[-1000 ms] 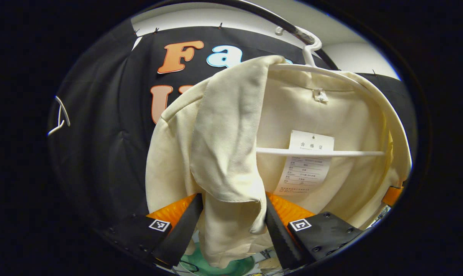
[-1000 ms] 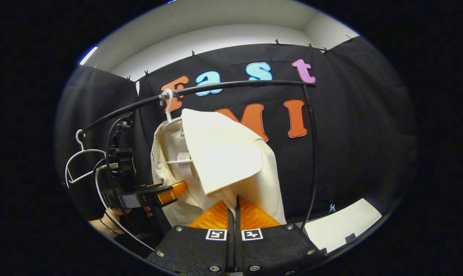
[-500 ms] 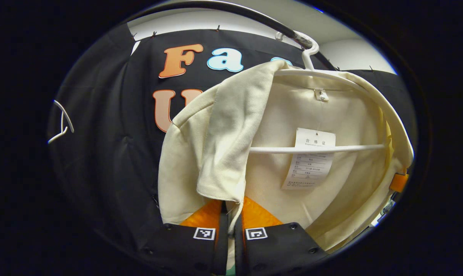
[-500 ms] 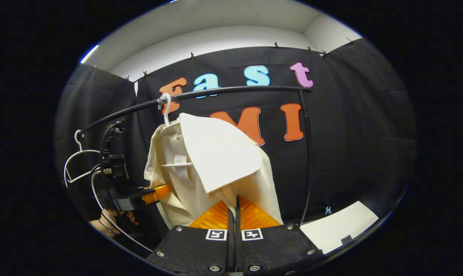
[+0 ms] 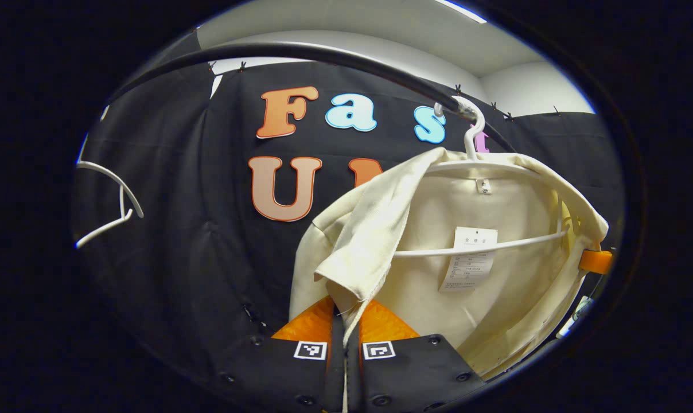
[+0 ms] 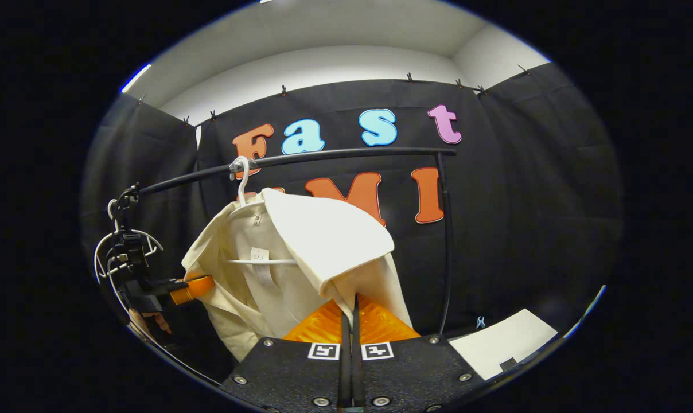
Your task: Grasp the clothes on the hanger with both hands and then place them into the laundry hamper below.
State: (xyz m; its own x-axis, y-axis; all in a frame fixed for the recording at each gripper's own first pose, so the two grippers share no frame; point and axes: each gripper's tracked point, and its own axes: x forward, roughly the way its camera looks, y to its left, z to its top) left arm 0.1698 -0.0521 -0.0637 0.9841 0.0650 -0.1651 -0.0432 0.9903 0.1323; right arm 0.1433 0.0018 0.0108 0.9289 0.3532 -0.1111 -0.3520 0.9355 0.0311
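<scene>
Both grippers have drawn back from the rail (image 6: pixel 352 154) since a second ago, left gripper (image 5: pixel 345 321) and right gripper (image 6: pixel 351 312) each clenched on a front edge of the cream jacket (image 5: pixel 495 287), spreading it while it remains on its white hanger (image 5: pixel 478 166).

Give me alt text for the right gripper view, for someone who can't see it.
The right gripper is shut on a fold of a cream shirt that hangs on a white hanger from a black rail. At left, the left gripper grips the shirt's other side.
</scene>
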